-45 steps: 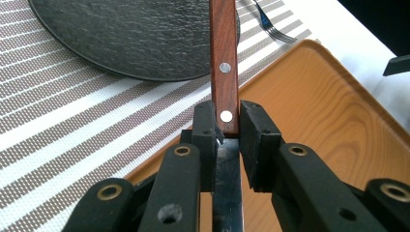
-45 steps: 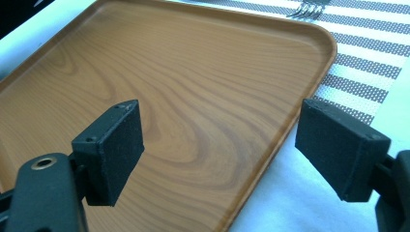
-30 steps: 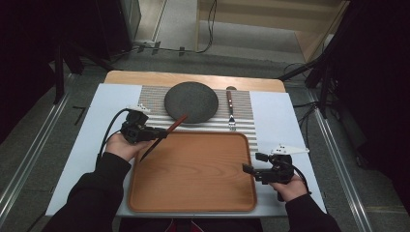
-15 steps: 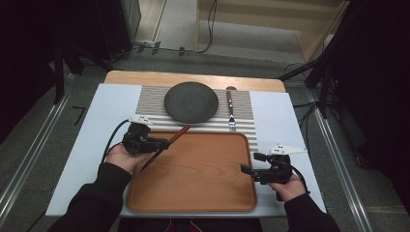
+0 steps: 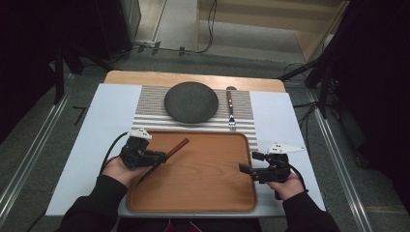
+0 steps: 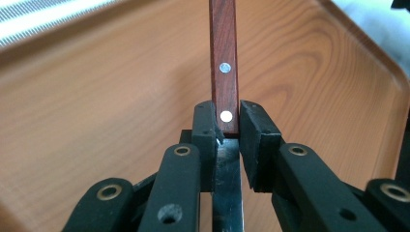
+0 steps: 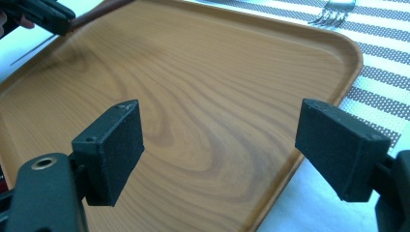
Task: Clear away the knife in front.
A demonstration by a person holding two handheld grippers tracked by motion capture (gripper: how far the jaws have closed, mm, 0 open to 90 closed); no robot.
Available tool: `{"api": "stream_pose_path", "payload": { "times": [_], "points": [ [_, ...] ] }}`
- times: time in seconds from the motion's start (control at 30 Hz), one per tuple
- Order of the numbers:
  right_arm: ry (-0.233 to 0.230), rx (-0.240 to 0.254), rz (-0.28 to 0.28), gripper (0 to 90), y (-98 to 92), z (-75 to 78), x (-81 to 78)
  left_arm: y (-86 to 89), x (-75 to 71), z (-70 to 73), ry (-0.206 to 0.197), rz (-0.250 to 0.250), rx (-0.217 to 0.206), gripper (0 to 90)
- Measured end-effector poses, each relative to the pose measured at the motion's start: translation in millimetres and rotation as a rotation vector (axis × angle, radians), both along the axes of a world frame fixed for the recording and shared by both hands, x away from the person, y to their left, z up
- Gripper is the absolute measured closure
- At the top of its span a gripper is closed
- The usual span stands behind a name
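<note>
Reddish-brown wood runs straight out from between the jaws of the left gripper (image 6: 226, 126): it is the riveted handle of a knife (image 6: 224, 58), clenched just at the point where handle meets blade. The steel blade passes back under the jaws toward the hand, and the handle juts forward beyond their tips, over the wooden tray (image 6: 96, 96). In the high view the knife (image 5: 177, 146) lies slanted, handle end past the jaws over the near-left part of the tray (image 5: 203, 193), blade tip trailing back below the left gripper (image 5: 157, 157) toward the tray's left rim. Whether the knife touches the tray surface cannot be told.

The right gripper (image 7: 232, 145) stands released, its two pads well apart with nothing between them, poised over the tray's right edge (image 7: 338, 72). In the high view the right gripper (image 5: 249, 164) points in across that rim.

Beyond both sets of jaws, past the tray's far rim, a striped placemat (image 5: 150, 104) lies on the tabletop (image 5: 106, 111). On it sits a dark round plate (image 5: 191, 101), and just beside the plate a fork (image 5: 230, 106) with a matching wooden handle, tines toward the tray.
</note>
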State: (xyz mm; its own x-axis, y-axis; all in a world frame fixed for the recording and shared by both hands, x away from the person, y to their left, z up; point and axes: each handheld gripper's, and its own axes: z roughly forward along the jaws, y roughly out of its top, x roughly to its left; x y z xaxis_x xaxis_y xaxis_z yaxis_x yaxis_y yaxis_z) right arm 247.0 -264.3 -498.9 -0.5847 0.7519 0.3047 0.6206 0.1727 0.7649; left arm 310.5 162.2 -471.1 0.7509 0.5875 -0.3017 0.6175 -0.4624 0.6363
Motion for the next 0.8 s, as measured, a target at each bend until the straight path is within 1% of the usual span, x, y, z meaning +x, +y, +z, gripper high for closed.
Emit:
{"api": "stream_pose_path", "payload": {
  "times": [0.07, 0.1, 0.13, 0.2, 0.27, 0.3, 0.33, 0.5, 0.6, 0.63, 0.67, 0.7, 0.73, 0.77, 0.8],
  "points": [
    [-0.001, 0.0, 0.001, 15.4, 0.5, 0.0, 0.5, -0.7, -1.3, -4.1, 0.009, -0.001, 0.006, 78.1],
    [-0.003, 0.0, 0.002, 15.4, 0.8, 0.0, 0.7, -2.4, -2.0, -8.5, 0.022, -0.003, 0.018, 78.1],
    [-0.003, 0.0, 0.002, 15.4, 1.0, 0.0, 0.7, -2.4, -2.0, -8.5, 0.022, -0.003, 0.018, 78.0],
    [-0.003, -0.001, 0.005, 15.4, 1.1, 0.3, 1.0, -4.4, -1.7, -13.0, 0.032, -0.017, 0.04, 78.0],
    [-0.002, -0.001, 0.006, 15.4, 1.4, 0.2, 1.1, -4.6, -0.7, -16.2, 0.048, -0.016, 0.043, 78.0],
    [-0.002, -0.002, 0.007, 15.4, 1.4, 0.2, 1.1, -4.6, -0.7, -16.2, 0.048, -0.016, 0.043, 78.0],
    [-0.001, -0.002, 0.006, 15.4, 1.5, 0.2, 1.1, -4.7, 0.3, -20.1, 0.061, -0.015, 0.059, 78.0],
    [0.003, -0.002, 0.011, 15.4, 2.0, -0.3, 1.3, -5.6, 1.6, -26.7, 0.07, -0.026, 0.08, 77.9],
    [0.005, -0.004, 0.017, 15.4, 2.5, -0.5, 1.2, -4.9, 2.0, -28.3, 0.074, -0.035, 0.065, 77.2],
    [0.005, -0.004, 0.017, 15.4, 2.5, -0.4, 1.2, -4.7, 1.9, -28.3, 0.072, -0.037, 0.066, 75.5],
    [0.006, -0.003, 0.016, 15.4, 2.5, -0.4, 1.1, -4.2, 2.0, -28.5, 0.074, -0.044, 0.054, 67.6],
    [0.005, -0.004, 0.015, 15.4, 2.4, -0.4, 1.2, -3.8, 2.5, -28.6, 0.088, -0.061, 0.017, 58.4],
    [0.005, -0.004, 0.015, 15.4, 2.4, -0.4, 1.2, -3.8, 2.5, -28.6, 0.088, -0.061, 0.017, 51.5],
    [0.004, -0.004, 0.015, 15.4, 2.2, -0.5, 1.4, -3.9, 1.8, -27.8, 0.076, -0.062, 0.013, 51.5],
    [0.004, -0.003, 0.014, 15.4, 2.1, -0.5, 1.3, -3.4, 1.4, -27.2, 0.06, -0.075, 0.007, 40.8]
  ]
}}
